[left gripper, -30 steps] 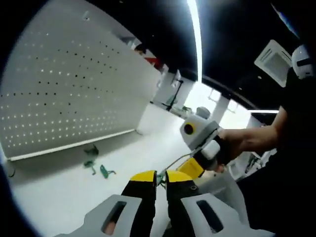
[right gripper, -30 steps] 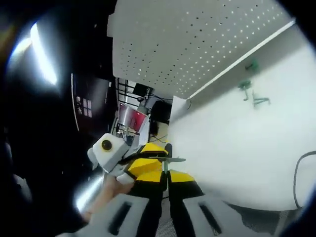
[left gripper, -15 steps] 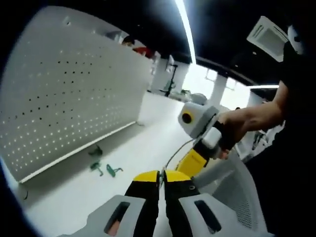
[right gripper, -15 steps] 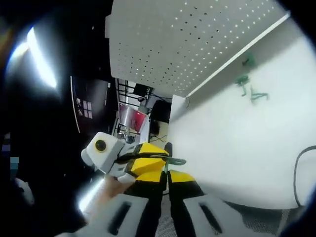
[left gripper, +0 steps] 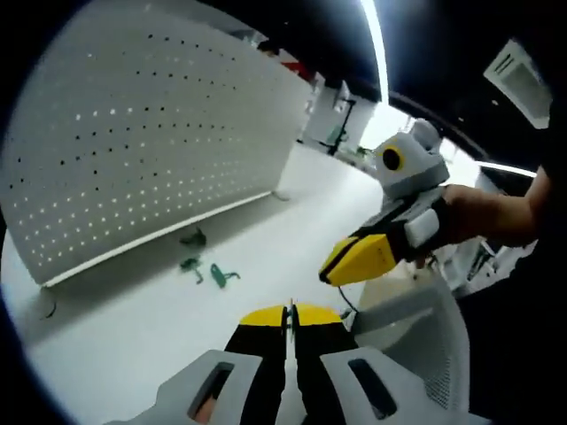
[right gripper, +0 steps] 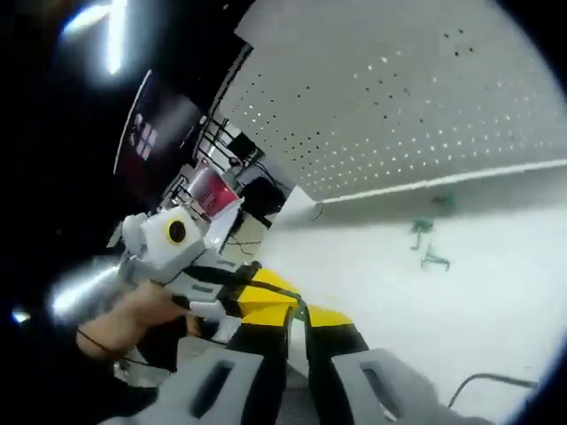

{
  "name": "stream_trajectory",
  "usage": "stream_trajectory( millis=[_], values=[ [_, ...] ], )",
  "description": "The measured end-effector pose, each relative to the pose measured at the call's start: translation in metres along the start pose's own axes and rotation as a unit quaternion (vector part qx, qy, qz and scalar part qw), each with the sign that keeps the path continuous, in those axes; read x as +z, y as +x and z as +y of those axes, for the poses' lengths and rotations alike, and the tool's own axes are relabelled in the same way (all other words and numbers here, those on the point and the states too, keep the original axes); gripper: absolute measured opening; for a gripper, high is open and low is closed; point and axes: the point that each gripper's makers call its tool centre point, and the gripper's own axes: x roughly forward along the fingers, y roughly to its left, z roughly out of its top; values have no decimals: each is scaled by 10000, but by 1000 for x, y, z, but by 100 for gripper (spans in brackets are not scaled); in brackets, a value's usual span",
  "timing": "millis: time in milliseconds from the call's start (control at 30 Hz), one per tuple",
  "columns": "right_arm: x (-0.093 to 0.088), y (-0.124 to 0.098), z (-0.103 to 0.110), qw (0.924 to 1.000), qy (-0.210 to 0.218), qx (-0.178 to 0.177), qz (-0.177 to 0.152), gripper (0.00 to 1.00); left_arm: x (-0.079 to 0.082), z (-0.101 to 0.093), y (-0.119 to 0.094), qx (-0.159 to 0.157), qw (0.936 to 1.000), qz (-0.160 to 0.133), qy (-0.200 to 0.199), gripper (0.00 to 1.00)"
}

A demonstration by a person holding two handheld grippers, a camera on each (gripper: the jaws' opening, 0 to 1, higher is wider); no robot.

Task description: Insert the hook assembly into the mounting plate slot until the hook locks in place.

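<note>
A white pegboard mounting plate (left gripper: 151, 150) stands upright at the back of the white table and fills the upper part of the right gripper view (right gripper: 425, 115). Three small green hooks (left gripper: 213, 270) lie on the table before its lower edge, seen again as green hooks (right gripper: 428, 243). My left gripper (left gripper: 289, 314) is low over the table with its jaws pressed together. My right gripper (left gripper: 350, 261), held by a hand, hovers just right of it. In its own view my right gripper (right gripper: 297, 314) is shut, with a small green hook piece (right gripper: 302, 311) peeking at its tips. The left gripper (right gripper: 204, 257) sits beside it.
A thin dark cable (right gripper: 483, 381) lies on the white table (left gripper: 115, 328) near the front. A white perforated part (left gripper: 416, 328) sits at the lower right. Shelving and room clutter (right gripper: 221, 186) stand beyond the pegboard's end. Ceiling light strips glow overhead.
Both views have swung and rolled with the hands. The right gripper's tips have drawn up and away from the left gripper's tips. The hooks on the table lie as before.
</note>
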Motion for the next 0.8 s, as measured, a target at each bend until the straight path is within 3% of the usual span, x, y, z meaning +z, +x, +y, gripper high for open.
stream_trajectory(
  millis=[200, 367, 467, 600, 733, 800],
  values=[
    [27, -4, 19, 9982, -460, -7, -385, 5, 20, 19, -17, 521, 9978, -215, -357, 1],
    [43, -6, 30, 9918, -1113, -175, -601, 8, 35, 25, -29, 657, 9935, -467, -798, 1],
    [52, -6, 44, 9807, -1816, -262, -671, 9, 41, 22, -32, 466, 9864, -717, -1404, 1],
    [51, 3, 53, 9597, -2742, -401, -478, 11, 40, 23, -32, 490, 9833, -668, -1623, 1],
    [42, 14, 53, 9410, -3338, -525, -211, 11, 43, 18, -32, 383, 9797, -696, -1842, 1],
    [38, 18, 52, 9355, -3488, -547, -120, 11, 47, 13, -33, 257, 9759, -789, -2018, 1]
  ],
)
